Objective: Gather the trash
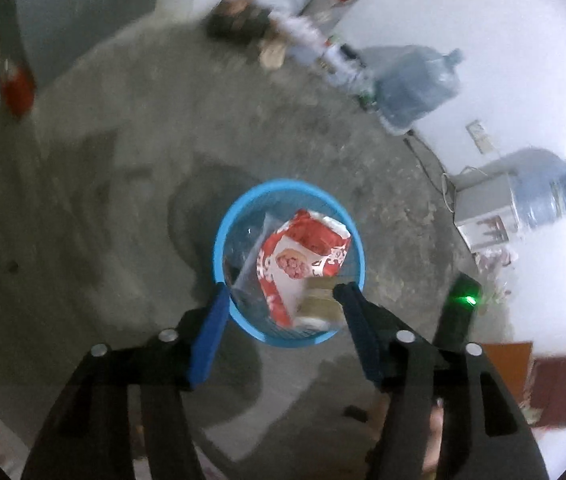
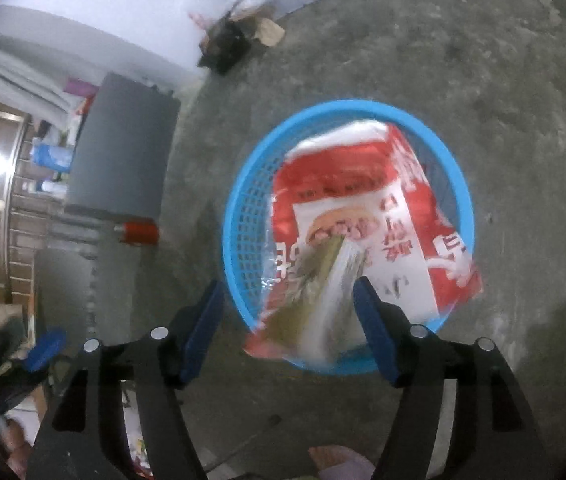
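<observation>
Red-and-white snack bag (image 2: 367, 216): sits in the blue mesh basket (image 2: 243, 216) on the concrete floor; you would likely find it light, crinkly, slippery.
Hold: pinch a flattened edge, not the puffed middle.
Green wrapper (image 2: 319, 280): blurred, between your right gripper (image 2: 289, 294) fingers, contact unclear.
Right gripper: spread wide.
Left gripper (image 1: 281, 294): spread wide, empty, above the basket.

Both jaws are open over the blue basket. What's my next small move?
Probably lift the right gripper clear. Its jaws stand open, and the blurred green-and-white wrapper between them looks released over the blue basket, on the red-and-white bag.
</observation>
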The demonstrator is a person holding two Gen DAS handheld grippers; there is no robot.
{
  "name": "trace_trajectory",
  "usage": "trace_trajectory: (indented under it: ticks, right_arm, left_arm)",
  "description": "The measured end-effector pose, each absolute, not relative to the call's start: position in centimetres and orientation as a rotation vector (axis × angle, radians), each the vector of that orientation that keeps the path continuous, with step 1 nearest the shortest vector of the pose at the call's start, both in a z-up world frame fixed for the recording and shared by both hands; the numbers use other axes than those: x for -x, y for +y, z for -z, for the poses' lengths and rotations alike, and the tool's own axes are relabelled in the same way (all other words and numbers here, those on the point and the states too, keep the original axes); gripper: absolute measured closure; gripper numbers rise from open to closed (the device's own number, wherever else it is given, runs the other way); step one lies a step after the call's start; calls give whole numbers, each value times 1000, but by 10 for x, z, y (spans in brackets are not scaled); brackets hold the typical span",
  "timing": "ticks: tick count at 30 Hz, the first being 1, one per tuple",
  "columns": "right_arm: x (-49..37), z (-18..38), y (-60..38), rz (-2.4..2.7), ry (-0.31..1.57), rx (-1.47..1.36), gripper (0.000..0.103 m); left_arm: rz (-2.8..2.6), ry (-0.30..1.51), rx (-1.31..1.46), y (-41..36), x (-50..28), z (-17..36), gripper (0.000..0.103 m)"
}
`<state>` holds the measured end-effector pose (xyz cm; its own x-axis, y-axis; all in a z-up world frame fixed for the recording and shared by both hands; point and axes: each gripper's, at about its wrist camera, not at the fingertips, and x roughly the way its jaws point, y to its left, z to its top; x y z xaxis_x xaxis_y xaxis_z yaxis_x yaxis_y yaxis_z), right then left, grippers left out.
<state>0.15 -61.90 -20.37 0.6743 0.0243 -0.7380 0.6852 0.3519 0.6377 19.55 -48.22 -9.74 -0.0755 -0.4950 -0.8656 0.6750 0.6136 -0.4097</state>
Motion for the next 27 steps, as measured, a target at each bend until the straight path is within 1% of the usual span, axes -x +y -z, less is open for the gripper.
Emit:
trace_trajectory:
  ticks: [2,4,7,9,13,14,17,20,22,27]
  right_arm:
    - [8,197,-613,475,702,-1154,35]
    - [15,191,-607,479,670,-1151,35]
    - [39,176,-597,480,620,-1146,35]
    - [54,161,-586,477,589,-1122,35]
    - [82,122,-555,453,557,-1018,35]
    - [84,114,-547,446,552,-990,34]
    - [90,78,-510,408,542,-845,27]
    - [89,51,-482,369,534,-733,21]
    - [90,36,-462,339,528,-672,20]
    - [91,3,-423,305,506,-545,11]
  left_arm:
    - [1000,1266,-185,-466,-191,76,39]
    - [1022,1190,-195,-447,-183,50,37]
    - [1055,1113,-188,-419,-171,27,30]
    - [1086,1062,-176,-396,-157,5,28]
    - [1119,945,-146,-339,-132,-33,20]
    - [1115,908,-131,-323,-127,-42,15]
    - [1075,813,-89,-277,-113,-63,8]
    - [991,742,-30,-220,-99,-80,6]
    - [943,724,-4,-193,-90,-83,6]
    - [794,702,33,-117,-63,-81,6]
